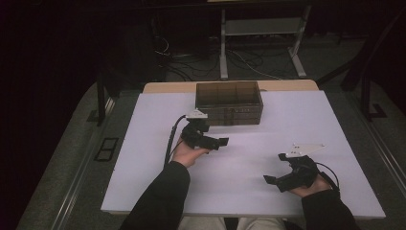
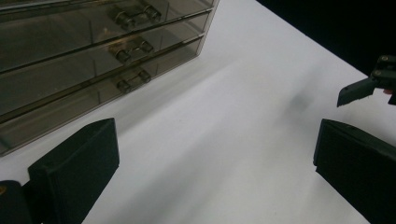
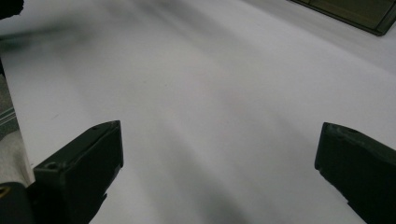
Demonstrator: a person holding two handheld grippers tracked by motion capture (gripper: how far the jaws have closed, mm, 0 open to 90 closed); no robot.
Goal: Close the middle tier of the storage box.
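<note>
1. Toward the far edge of the white table (image 1: 143, 158) stands a smoky translucent drawer box (image 1: 229, 103); the left gripper view shows 3 stacked drawers (image 2: 93, 60), each with a small handle, all pushed in.
2. Just in front of the box, near its left corner, the left gripper (image 1: 218, 142) is held clear of it; its jaws stand wide apart over bare tabletop with nothing between them.
3. Nearer the person and well to the right, the right gripper (image 1: 269, 179) points leftward across the table; its jaws are likewise spread wide and hold nothing.
4. Both grippers are well apart from each other; neither touches the box.
</note>
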